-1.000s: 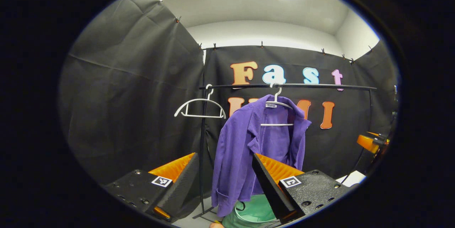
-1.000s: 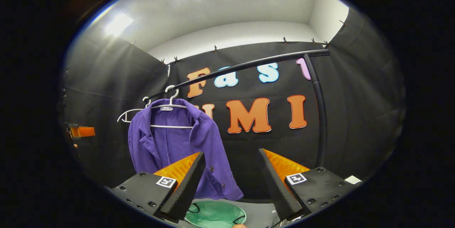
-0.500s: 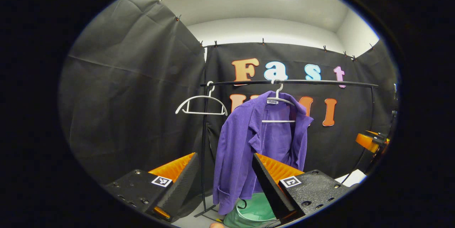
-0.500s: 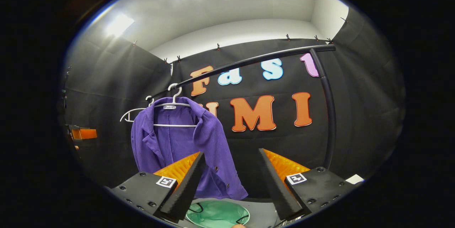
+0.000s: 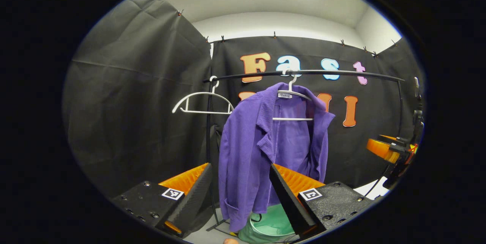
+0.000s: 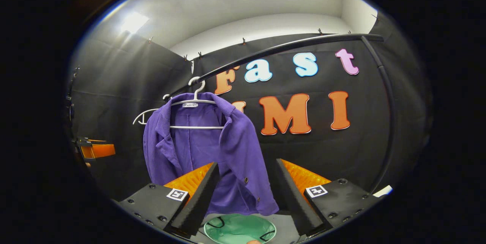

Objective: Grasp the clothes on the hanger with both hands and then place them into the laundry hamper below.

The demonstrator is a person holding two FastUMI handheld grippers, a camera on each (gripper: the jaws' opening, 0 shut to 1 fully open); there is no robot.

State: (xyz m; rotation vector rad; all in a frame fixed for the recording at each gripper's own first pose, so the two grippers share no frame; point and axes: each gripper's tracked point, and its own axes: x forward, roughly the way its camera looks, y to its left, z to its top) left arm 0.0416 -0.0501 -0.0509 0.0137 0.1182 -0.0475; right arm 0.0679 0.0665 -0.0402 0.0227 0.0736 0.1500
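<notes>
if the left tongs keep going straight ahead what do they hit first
Most likely the purple jacket hanging on the rail; its front panel lies between the open left tongs. Depth is hard to judge.

No legible txt: neck tag on purple jacket too small to read.

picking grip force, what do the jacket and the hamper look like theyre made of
Jacket: soft ribbed knit, matte purple, going by the fine vertical ribs and limp drape. Hamper: probably thin fabric, matte green; its rim looks floppy, though little of it shows.
</notes>
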